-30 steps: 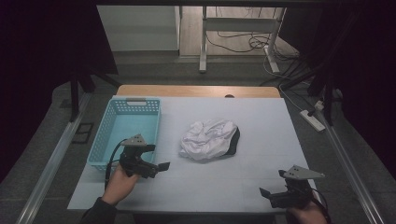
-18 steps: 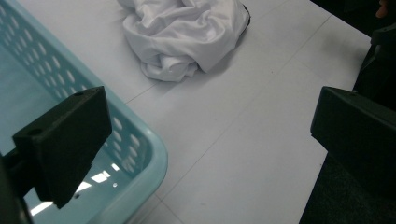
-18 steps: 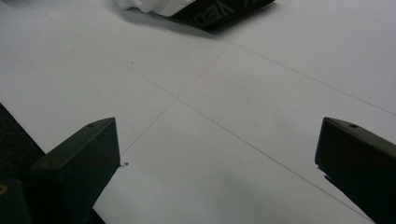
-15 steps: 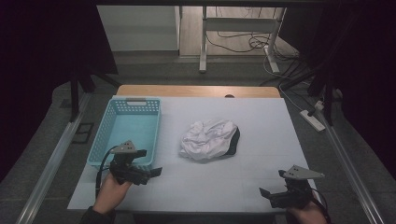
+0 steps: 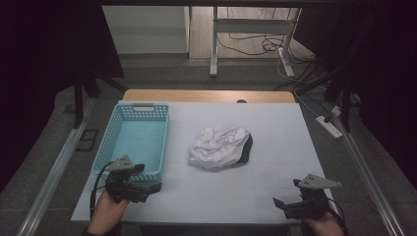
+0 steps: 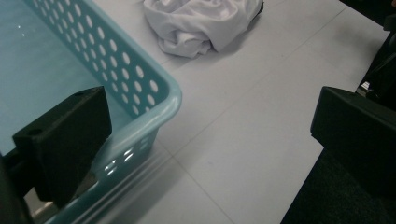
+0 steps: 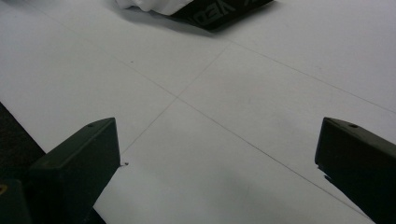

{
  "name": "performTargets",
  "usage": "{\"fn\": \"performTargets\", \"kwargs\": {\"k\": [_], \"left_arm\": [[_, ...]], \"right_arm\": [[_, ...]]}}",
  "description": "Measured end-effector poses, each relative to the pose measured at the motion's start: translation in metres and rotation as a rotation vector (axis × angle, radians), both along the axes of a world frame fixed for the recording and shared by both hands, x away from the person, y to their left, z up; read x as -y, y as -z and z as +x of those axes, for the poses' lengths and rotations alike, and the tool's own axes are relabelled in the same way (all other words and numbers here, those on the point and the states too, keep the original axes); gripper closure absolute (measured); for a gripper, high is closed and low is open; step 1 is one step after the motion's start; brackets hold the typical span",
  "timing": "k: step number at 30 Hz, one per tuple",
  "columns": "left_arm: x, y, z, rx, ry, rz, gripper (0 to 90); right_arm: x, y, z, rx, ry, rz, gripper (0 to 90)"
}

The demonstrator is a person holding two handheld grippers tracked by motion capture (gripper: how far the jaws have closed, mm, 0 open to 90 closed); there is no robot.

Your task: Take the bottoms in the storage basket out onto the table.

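A crumpled white garment with a black band (image 5: 220,147) lies in the middle of the white table (image 5: 280,132). To its left stands an empty light-blue perforated basket (image 5: 165,135). My left gripper (image 5: 150,189) hovers at the basket's near right corner, jaws wide apart and empty. In the left gripper view that basket corner (image 6: 161,105) sits between the jaws of my left gripper (image 6: 210,135), with the garment (image 6: 196,23) beyond. My right gripper (image 5: 281,206) rests open near the front right edge. In the right gripper view my right gripper (image 7: 217,163) faces bare table, the garment's black band (image 7: 215,14) at the top.
The table's near edge runs just under both hands. A wooden strip (image 5: 206,95) borders the far edge. On the floor to the right lies a power strip (image 5: 328,126), and desk legs with cables (image 5: 246,46) stand beyond.
My left gripper has drawn back toward the near-left, from the open table to the basket's near corner. The right gripper and the garment have stayed still.
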State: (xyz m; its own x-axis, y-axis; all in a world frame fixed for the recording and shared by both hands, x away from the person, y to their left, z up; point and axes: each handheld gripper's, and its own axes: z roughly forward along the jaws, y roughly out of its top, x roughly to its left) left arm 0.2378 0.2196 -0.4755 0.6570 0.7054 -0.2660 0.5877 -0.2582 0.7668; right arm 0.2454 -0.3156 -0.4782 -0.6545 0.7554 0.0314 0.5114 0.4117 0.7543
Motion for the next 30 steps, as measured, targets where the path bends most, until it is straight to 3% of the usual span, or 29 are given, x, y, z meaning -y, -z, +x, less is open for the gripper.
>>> {"fn": "performTargets", "kwargs": {"k": [30], "left_arm": [[-0.038,0.026,-0.038,-0.008,-0.107,0.005,0.0]], "right_arm": [[0.0,0.0,0.0,-0.002,0.001,-0.002,0.4]]}}
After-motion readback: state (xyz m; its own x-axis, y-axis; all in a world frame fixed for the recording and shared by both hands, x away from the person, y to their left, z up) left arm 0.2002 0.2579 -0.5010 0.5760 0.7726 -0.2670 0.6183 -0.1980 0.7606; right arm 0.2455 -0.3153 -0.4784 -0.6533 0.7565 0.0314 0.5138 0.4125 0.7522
